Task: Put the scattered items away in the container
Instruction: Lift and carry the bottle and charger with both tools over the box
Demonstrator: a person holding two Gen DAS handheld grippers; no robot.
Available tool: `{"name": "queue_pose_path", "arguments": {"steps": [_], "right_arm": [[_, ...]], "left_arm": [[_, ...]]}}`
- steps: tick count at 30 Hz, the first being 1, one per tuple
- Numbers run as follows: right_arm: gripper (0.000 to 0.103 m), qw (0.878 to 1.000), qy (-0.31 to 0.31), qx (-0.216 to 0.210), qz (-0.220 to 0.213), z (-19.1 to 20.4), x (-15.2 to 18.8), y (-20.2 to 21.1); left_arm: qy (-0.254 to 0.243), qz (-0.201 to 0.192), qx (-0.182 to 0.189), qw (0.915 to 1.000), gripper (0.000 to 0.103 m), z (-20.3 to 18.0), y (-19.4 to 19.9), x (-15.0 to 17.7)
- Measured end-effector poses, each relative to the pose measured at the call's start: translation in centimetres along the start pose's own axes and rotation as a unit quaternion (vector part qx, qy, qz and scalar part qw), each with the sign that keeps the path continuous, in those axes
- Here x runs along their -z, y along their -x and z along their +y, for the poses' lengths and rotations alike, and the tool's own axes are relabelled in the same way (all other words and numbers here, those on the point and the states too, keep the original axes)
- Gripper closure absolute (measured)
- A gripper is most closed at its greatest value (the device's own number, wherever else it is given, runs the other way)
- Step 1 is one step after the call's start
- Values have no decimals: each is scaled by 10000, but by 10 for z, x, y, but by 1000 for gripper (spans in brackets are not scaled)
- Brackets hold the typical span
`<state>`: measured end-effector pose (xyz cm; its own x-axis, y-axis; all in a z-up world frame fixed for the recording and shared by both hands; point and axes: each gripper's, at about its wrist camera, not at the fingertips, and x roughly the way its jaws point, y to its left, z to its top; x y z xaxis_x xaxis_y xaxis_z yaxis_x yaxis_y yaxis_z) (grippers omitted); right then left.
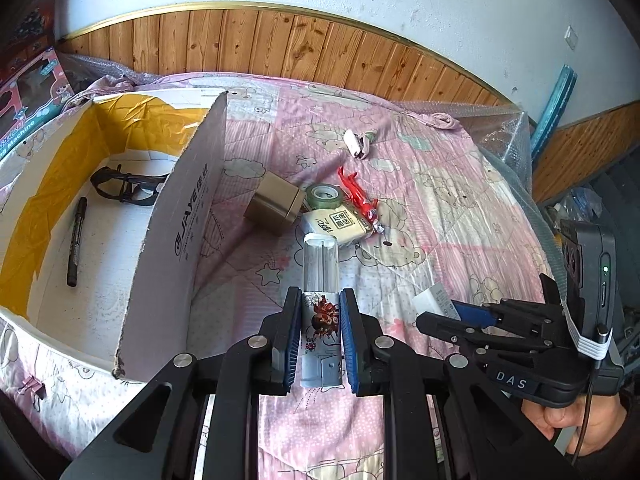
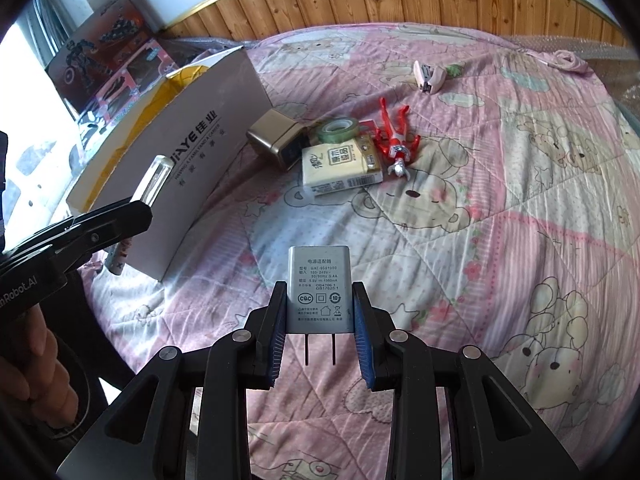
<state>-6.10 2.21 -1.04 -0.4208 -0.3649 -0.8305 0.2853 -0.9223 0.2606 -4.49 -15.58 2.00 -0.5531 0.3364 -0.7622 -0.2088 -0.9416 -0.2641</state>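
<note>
My left gripper (image 1: 320, 312) is shut on a clear tube with a printed label (image 1: 321, 280), held above the pink quilt just right of the white cardboard box (image 1: 180, 240). Inside the box lie a black marker (image 1: 77, 236) and black goggles (image 1: 120, 184). My right gripper (image 2: 320, 304) is shut on a grey power adapter (image 2: 319, 284), prongs pointing back. On the quilt ahead sit a gold tin (image 2: 276, 136), a green tape roll (image 2: 338, 128), a tissue pack (image 2: 340, 166), a red toy figure (image 2: 396, 136) and a pink stapler (image 2: 430, 76).
The left gripper with the tube (image 2: 154, 180) shows at the left of the right wrist view, in front of the box wall (image 2: 208, 152). Toy boxes (image 2: 108, 52) stand behind the box. Bubble wrap (image 1: 504, 128) covers the bed's far right corner. Wooden panelling (image 1: 280, 44) lines the wall.
</note>
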Motion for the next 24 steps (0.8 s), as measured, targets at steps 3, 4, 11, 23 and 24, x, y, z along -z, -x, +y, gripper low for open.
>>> {"name": "queue_pose_path", "arguments": {"steps": [3, 4, 11, 23, 24], "right_arm": [[71, 10000, 38, -69, -27, 15, -2, 0], [71, 9999, 46, -97, -33, 20, -3, -1], [71, 9997, 140, -202, -57, 50, -12, -2], [71, 9988, 332, -320, -142, 95, -34, 0], [71, 9987, 353, -330, -147, 98, -37, 0]], "left_arm": [[66, -44, 19, 10000, 83, 7, 7, -1], [87, -55, 24, 9999, 83, 10, 9, -1], [267, -147, 86, 9995, 83, 30, 24, -3], [599, -416, 257, 9970, 83, 65, 54, -14], [626, -439, 264, 9967, 83, 68, 56, -15]]}}
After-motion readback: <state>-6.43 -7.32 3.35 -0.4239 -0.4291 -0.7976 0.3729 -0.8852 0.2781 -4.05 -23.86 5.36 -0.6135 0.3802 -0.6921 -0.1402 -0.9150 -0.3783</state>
